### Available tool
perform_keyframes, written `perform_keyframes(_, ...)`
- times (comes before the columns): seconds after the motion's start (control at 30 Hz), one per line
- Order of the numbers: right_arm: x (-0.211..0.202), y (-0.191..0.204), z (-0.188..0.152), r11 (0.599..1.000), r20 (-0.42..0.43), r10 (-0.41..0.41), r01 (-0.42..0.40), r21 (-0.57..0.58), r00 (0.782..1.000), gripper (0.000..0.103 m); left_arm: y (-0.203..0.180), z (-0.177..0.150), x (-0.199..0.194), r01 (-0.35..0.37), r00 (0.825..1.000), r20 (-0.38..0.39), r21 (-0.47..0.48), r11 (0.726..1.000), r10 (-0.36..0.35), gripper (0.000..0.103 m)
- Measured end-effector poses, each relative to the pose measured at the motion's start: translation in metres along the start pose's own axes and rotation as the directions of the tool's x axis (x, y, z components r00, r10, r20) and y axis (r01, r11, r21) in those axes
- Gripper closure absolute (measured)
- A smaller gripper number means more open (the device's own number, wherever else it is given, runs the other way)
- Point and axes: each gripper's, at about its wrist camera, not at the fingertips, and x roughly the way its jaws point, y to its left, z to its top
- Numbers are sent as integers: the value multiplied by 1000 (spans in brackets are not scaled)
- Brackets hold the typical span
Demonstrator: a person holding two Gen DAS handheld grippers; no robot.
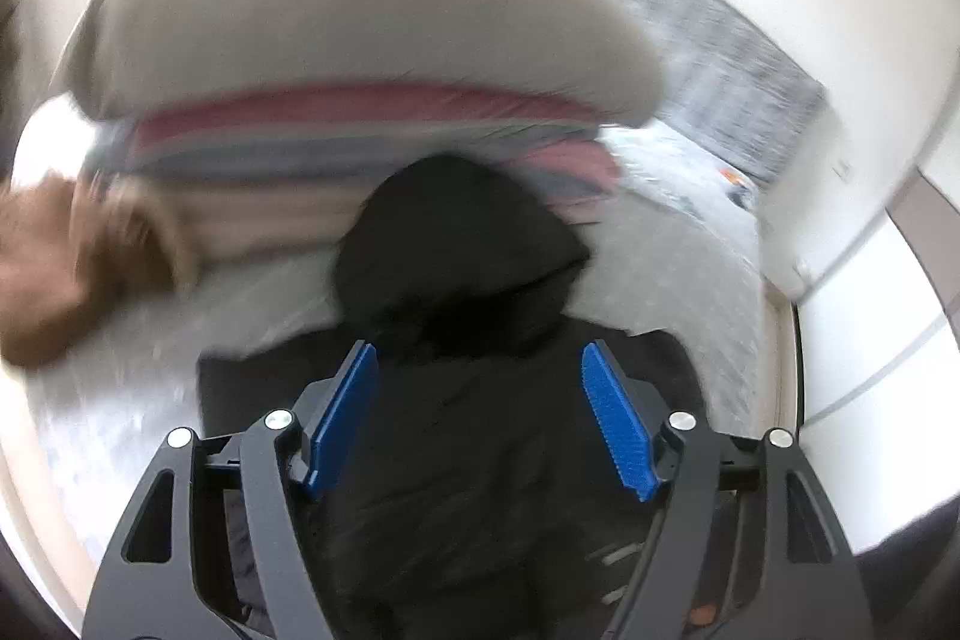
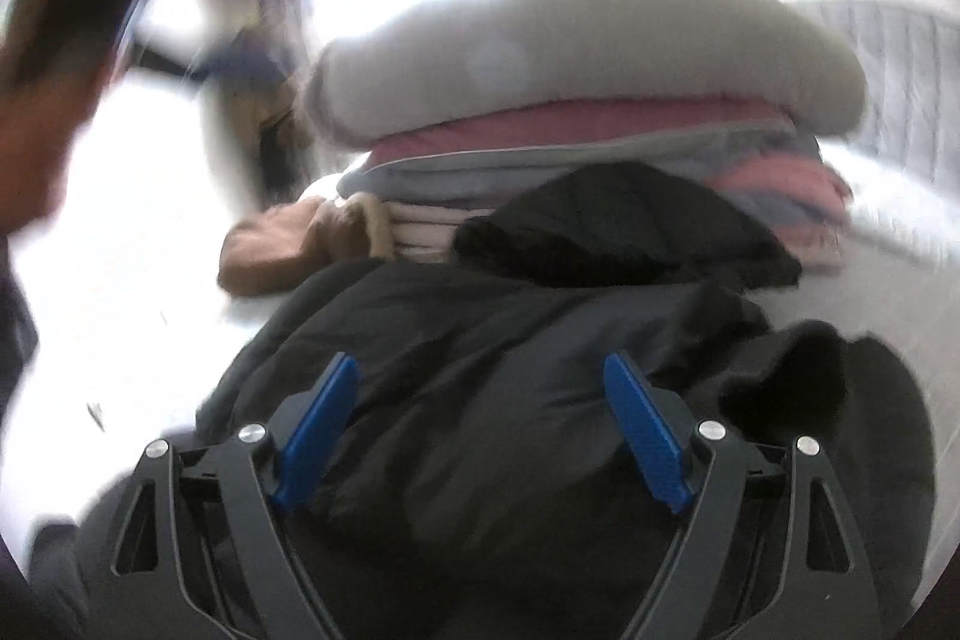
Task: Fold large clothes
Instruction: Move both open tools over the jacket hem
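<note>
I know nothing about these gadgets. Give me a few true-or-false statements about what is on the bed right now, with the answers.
1. The black jacket lies in front of a stack of folded clothes. True.
2. The top item of the stack is bright green. False: it is pale grey.
3. The left hand-held gripper is clamped on the jacket. False: its jaws stand open.
4. A brown garment lies left of the stack. True.
5. The right hand-held gripper has blue pads. True.

Jacket (image 2: 480,352) lies nearest on the bed surface (image 1: 660,244), its hood (image 2: 624,226) at the far end. Behind the hood stands a stack of folded clothes (image 2: 576,142), a cushion (image 2: 588,40) on top. A crumpled garment (image 2: 282,244) lies left of the stack.
</note>
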Motion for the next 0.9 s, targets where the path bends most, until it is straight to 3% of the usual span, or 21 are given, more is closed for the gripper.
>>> perform_keyframes(0.13,-6,-53,-6,969,1,10,-10,247,1000,22,52,-38,49,-16,994,-113,-71,997,8,35)
perform_keyframes(0.27,2,-91,-23,913,-40,58,-37,406,997,22,83,-66,77,-20,990,-140,-125,992,3,35)
perform_keyframes(0.37,-4,-92,-23,910,-21,65,-51,411,998,22,90,-78,88,-41,990,-137,-122,992,24,35)
perform_keyframes(0.43,-18,-88,-20,907,47,72,-85,413,996,22,88,-83,86,-62,994,-100,-100,993,52,35)
perform_keyframes(0.53,-36,-78,-7,930,122,39,-81,359,992,22,69,-90,74,-180,984,7,0,984,180,35)
perform_keyframes(0.7,-6,-62,7,954,25,27,-33,299,999,22,45,-104,69,-316,945,118,70,946,306,35)
perform_keyframes(0.77,17,-66,1,954,-50,-1,16,300,999,22,43,-106,71,-336,937,131,72,939,325,35)
perform_keyframes(0.9,34,-77,-19,944,-102,-21,53,325,995,22,44,-111,73,-370,922,150,67,927,357,35)
